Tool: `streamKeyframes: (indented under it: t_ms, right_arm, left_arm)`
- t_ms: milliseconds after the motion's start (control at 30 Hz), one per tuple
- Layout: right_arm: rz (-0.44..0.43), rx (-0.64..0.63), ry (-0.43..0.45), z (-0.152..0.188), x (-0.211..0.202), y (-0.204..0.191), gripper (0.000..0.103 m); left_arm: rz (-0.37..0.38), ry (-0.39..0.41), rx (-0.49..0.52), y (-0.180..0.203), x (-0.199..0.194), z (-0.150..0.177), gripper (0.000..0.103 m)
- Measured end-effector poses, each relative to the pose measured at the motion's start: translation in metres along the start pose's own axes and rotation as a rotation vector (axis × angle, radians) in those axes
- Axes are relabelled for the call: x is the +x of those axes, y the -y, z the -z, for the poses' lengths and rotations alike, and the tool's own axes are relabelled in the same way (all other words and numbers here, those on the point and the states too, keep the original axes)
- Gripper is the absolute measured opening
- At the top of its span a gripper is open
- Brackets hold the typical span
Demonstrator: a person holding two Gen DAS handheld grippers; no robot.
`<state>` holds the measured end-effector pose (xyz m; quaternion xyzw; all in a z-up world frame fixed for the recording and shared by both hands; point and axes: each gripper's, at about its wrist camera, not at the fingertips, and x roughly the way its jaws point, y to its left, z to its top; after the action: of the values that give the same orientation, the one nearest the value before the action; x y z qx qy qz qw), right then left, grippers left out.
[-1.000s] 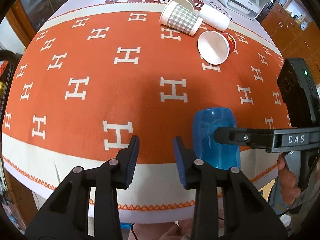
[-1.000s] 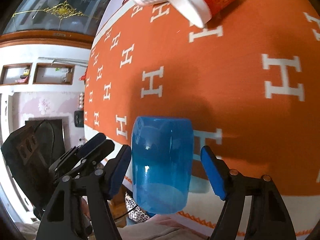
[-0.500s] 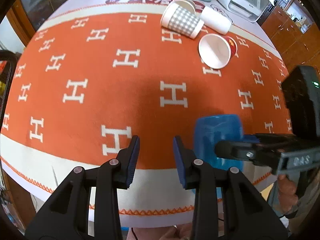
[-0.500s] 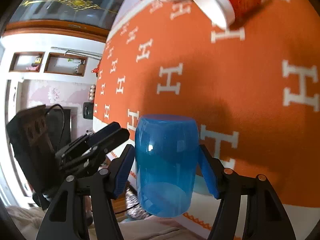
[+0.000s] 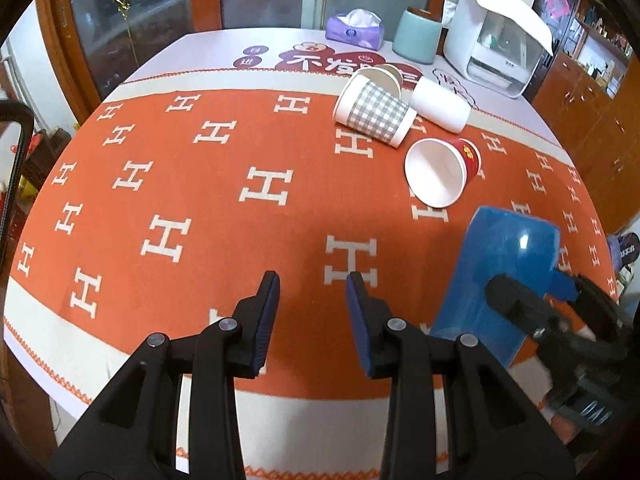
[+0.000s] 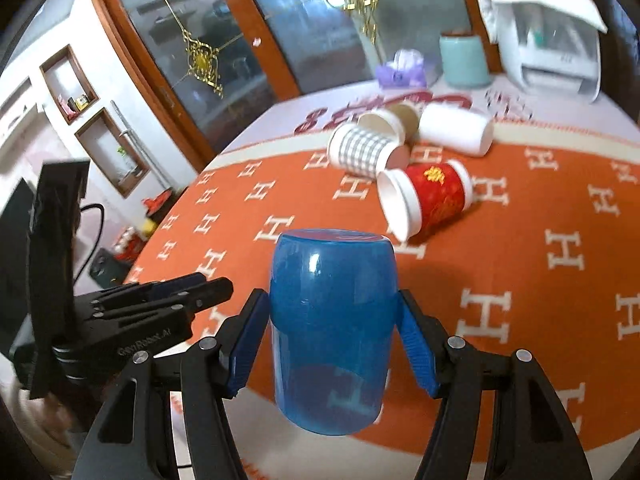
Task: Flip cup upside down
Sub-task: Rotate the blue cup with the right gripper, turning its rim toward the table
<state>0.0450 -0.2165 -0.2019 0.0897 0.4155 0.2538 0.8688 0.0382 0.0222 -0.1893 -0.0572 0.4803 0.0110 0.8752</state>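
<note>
Table cover (image 5: 168,184): orange cloth with white H marks and a cream border, filling most of both views.
White appliance (image 5: 496,44): upper right of the left wrist view, at the far edge of the table, lid raised.
Blue cup (image 6: 332,328): translucent, lower centre of the right wrist view, closed end up and mouth down, clamped between the two blue pads; in the left wrist view it sits at the lower right (image 5: 500,276), leaning a little. Whether its rim touches the cloth cannot be told.
Right gripper (image 6: 334,342): jaws clenched on the blue cup, one pad on each side of its wall.
Left gripper (image 5: 312,316): bottom centre of its own view, jaws spread apart with only cloth between them; it lies left of the cup and apart from it.
Checked paper cup (image 5: 372,112): on its side, upper centre right, touching the white paper cup (image 5: 440,106) beside it.
Red paper cup (image 5: 444,176): on its side, just below those two, mouth toward the camera.
Teal canister (image 5: 418,36): upright, far edge, left of the appliance.
Tissue pack (image 5: 356,30): purple, left of the canister.
</note>
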Motion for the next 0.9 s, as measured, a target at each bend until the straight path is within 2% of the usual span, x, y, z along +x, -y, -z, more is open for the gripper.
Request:
streamKeyframes:
  t_ms: [200, 433, 533, 600, 633, 900]
  right_arm:
    - [0.024, 0.003, 0.07, 0.025, 0.006, 0.002, 0.064]
    - [0.043, -0.101, 0.113, 0.052, -0.008, -0.006, 0.064]
    - [0.064, -0.142, 0.13, 0.063, -0.014, -0.015, 0.064]
    - [0.074, -0.154, 0.137, 0.067, -0.017, -0.019, 0.065]
    - [0.081, -0.161, 0.141, 0.07, -0.018, -0.021, 0.065]
    - [0.128, -0.253, 0.14, 0.091, -0.023, -0.04, 0.067]
  left_arm:
    - [0.018, 0.007, 0.0, 0.005, 0.01, 0.009, 0.031]
    - [0.044, 0.025, 0.016, 0.006, 0.006, 0.023, 0.031]
    - [0.041, 0.025, 0.018, 0.005, 0.004, 0.028, 0.038]
    - [0.042, 0.022, 0.019, 0.004, 0.002, 0.03, 0.052]
    - [0.04, 0.02, 0.02, 0.004, 0.002, 0.031, 0.054]
    - [0.009, 0.026, 0.019, -0.001, -0.003, 0.037, 0.057]
